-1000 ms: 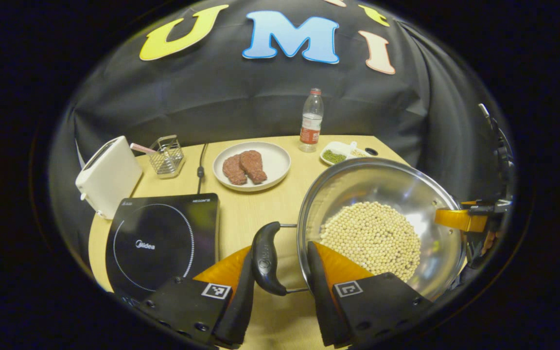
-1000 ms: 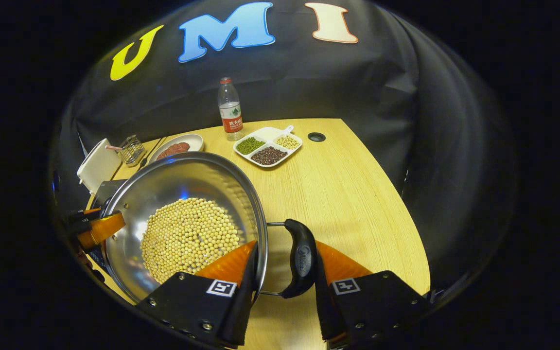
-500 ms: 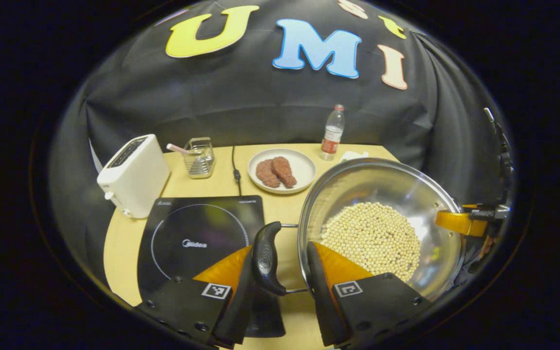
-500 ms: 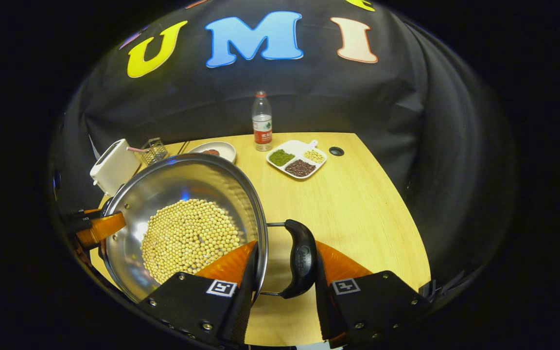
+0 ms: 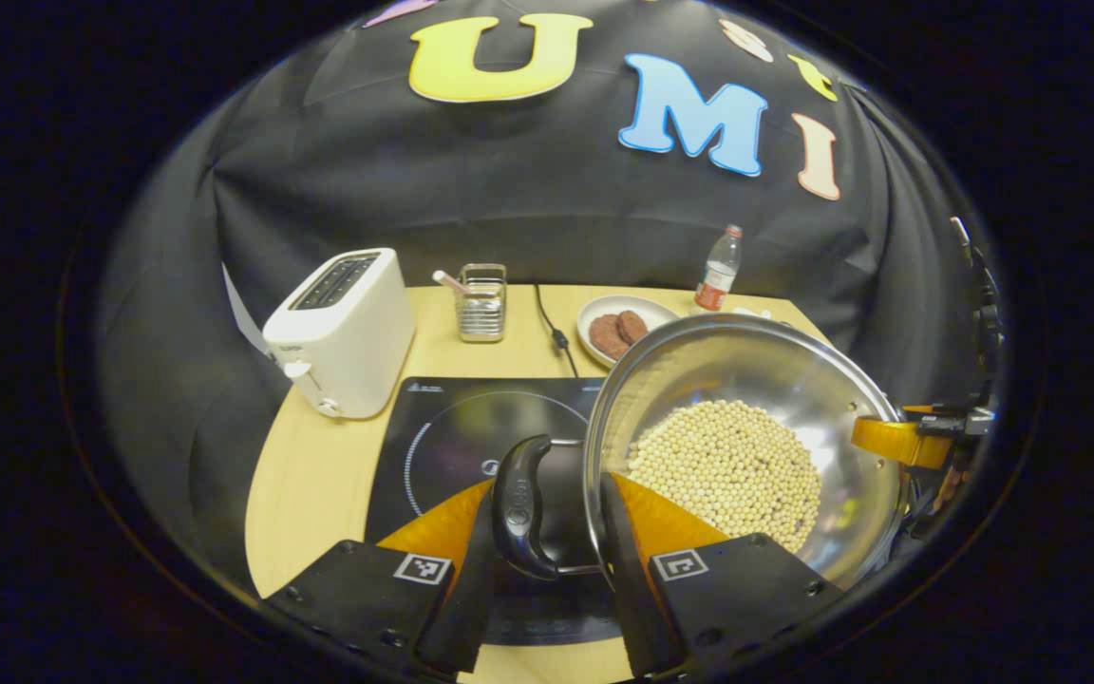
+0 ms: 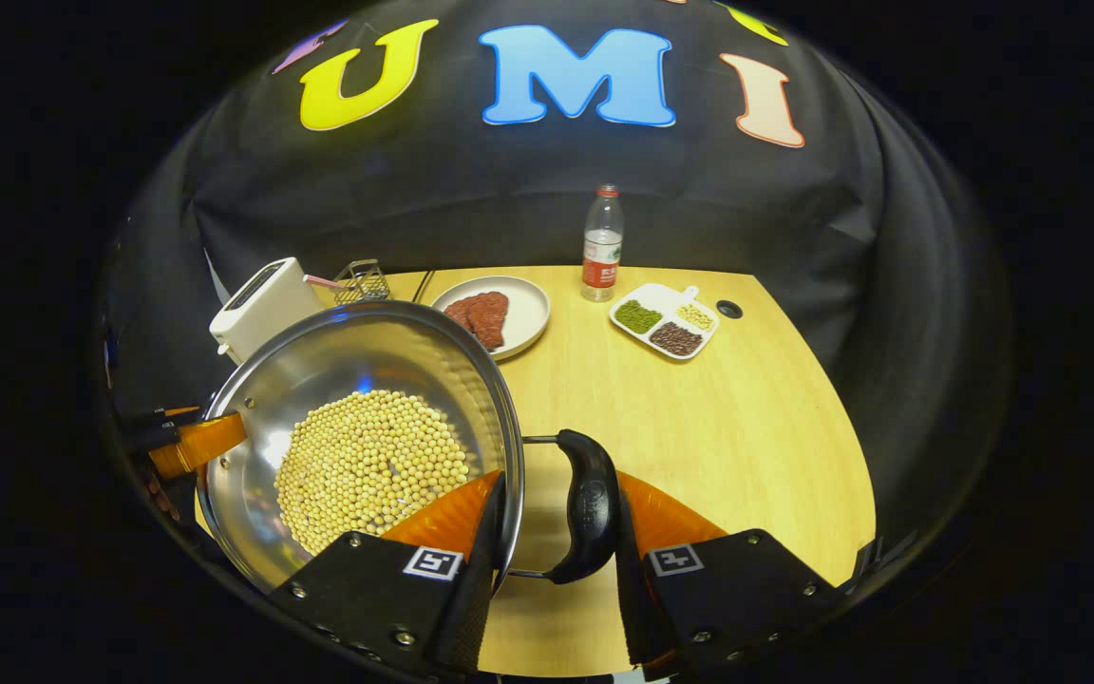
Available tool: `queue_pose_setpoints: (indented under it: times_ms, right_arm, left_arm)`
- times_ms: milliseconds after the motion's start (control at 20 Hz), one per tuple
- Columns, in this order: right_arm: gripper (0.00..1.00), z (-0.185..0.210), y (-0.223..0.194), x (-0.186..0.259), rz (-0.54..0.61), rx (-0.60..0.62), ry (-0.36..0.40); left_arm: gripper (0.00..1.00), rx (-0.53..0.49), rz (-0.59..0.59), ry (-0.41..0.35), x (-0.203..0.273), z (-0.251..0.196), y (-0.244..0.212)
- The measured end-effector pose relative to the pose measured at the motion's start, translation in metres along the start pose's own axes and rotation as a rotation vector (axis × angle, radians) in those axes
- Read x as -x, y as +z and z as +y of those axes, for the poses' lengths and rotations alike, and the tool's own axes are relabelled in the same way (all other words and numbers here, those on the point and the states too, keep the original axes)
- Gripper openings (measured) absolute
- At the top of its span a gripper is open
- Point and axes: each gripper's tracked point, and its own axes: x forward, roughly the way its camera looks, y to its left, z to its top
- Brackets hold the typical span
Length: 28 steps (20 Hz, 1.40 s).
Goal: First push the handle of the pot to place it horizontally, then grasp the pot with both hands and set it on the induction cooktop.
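Polished, mirror-bright metal pot (image 5: 746,380) with matt black plastic handles (image 5: 520,505); glossy black glass induction cooktop (image 5: 471,446); pale wood-grain table (image 6: 699,418), smooth. Smooth white plastic toaster (image 5: 343,332), wire-metal basket (image 5: 482,304), glazed white plate (image 6: 523,313), clear plastic bottle (image 6: 601,242), matt black cloth wall (image 5: 509,209).

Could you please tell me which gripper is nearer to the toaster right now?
Left. The left gripper holds the pot's toaster-side handle; the right gripper holds the opposite handle, across the pot from the toaster.

Left hand-held gripper (image 5: 547,532) clamps the pot (image 5: 746,380) by its handle (image 5: 520,505) above the induction cooktop (image 5: 452,437).
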Motion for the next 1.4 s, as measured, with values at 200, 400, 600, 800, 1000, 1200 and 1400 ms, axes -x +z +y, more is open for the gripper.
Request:
queue_pose_setpoints:
  times_ms: [200, 400, 600, 800, 1000, 1200, 1400]
  right_arm:
    - [0.57, 0.037, 0.002, -0.006, 0.009, 0.011, 0.016]
    - [0.57, 0.066, 0.006, -0.012, 0.012, 0.011, 0.027]
    - [0.57, 0.083, 0.01, -0.021, 0.014, 0.008, 0.034]
    - [0.57, 0.1, 0.012, -0.03, 0.025, 0.0, 0.035]
    - [0.57, 0.118, 0.012, -0.043, 0.036, -0.013, 0.034]
    - [0.57, 0.134, 0.01, -0.058, 0.053, -0.018, 0.033]
    - [0.57, 0.145, 0.012, -0.072, 0.063, -0.019, 0.029]
  left_arm:
    - [0.6, 0.007, 0.01, 0.019, 0.004, 0.04, 0.0]
    - [0.6, 0.012, 0.015, 0.03, 0.006, 0.07, 0.004]
    - [0.59, 0.018, 0.016, 0.036, 0.006, 0.092, 0.009]
    - [0.59, 0.018, 0.02, 0.037, -0.002, 0.11, 0.011]
    - [0.6, 0.005, 0.024, 0.04, -0.015, 0.13, 0.014]
    - [0.6, -0.001, 0.031, 0.04, -0.03, 0.146, 0.013]
    - [0.6, 0.003, 0.036, 0.037, -0.047, 0.162, 0.012]
